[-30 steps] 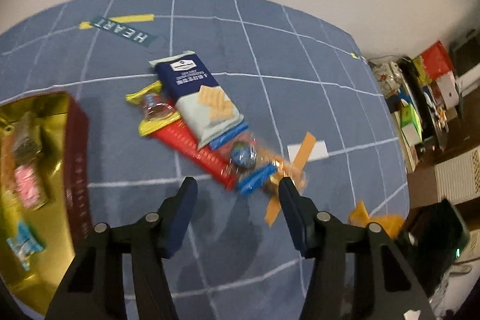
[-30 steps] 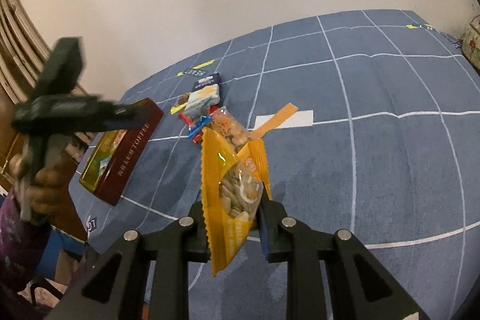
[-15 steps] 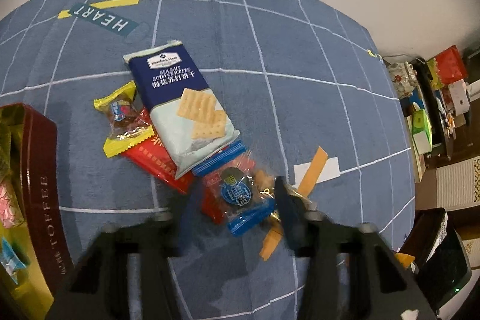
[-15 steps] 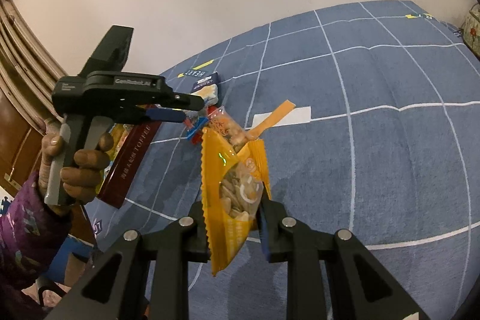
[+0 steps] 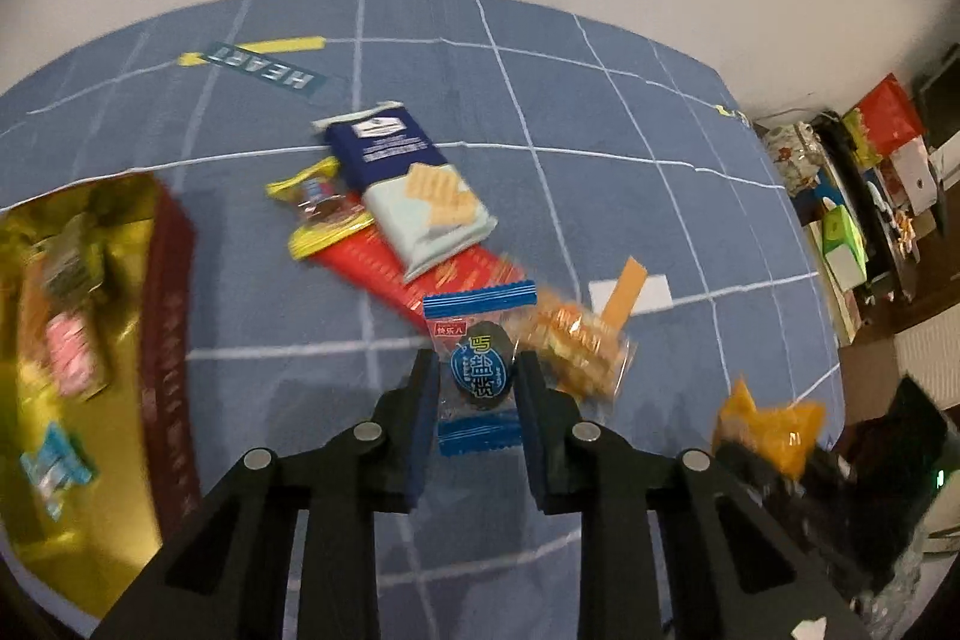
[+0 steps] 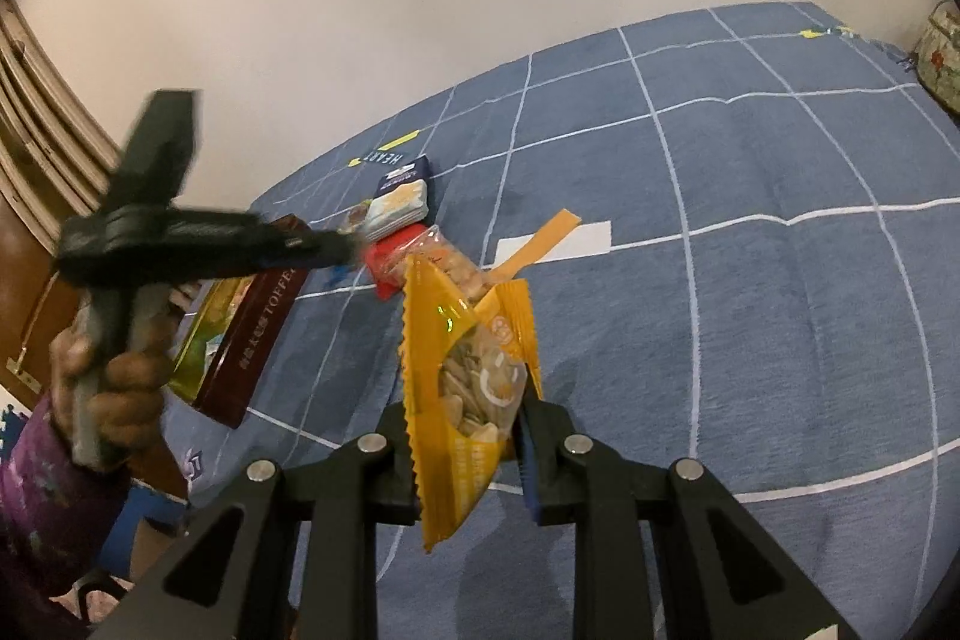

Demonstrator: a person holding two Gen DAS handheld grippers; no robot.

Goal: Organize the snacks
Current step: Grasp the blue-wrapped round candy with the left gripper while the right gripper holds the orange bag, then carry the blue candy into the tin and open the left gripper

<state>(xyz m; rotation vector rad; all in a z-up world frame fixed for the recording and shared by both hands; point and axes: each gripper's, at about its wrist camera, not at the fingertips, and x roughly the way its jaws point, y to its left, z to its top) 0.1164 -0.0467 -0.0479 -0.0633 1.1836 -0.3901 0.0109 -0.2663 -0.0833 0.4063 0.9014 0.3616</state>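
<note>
My left gripper (image 5: 475,382) is shut on a small blue-and-clear candy packet (image 5: 478,370) and holds it just above the blue cloth. Behind it lie a cracker pack (image 5: 414,193), a red bar (image 5: 414,274), a yellow-wrapped sweet (image 5: 318,208) and a clear bag of orange snacks (image 5: 576,346). The open red toffee tin (image 5: 168,316) with gold lining sits at the left. My right gripper (image 6: 465,421) is shut on an orange bag of seeds (image 6: 468,382), held upright in the air. The left gripper (image 6: 324,244) also shows blurred in the right wrist view, held by a hand (image 6: 114,382).
A blue gridded cloth (image 6: 750,316) covers the surface, with a white tag and orange strip (image 5: 627,289) on it. The cloth's right edge drops to cluttered shelves with boxes (image 5: 870,196). The tin (image 6: 252,340) lies near the cloth's left edge, by wooden furniture (image 6: 24,232).
My left gripper went from open to shut on the blue candy packet and lifted it from the pile. The right gripper kept still with the orange bag.
</note>
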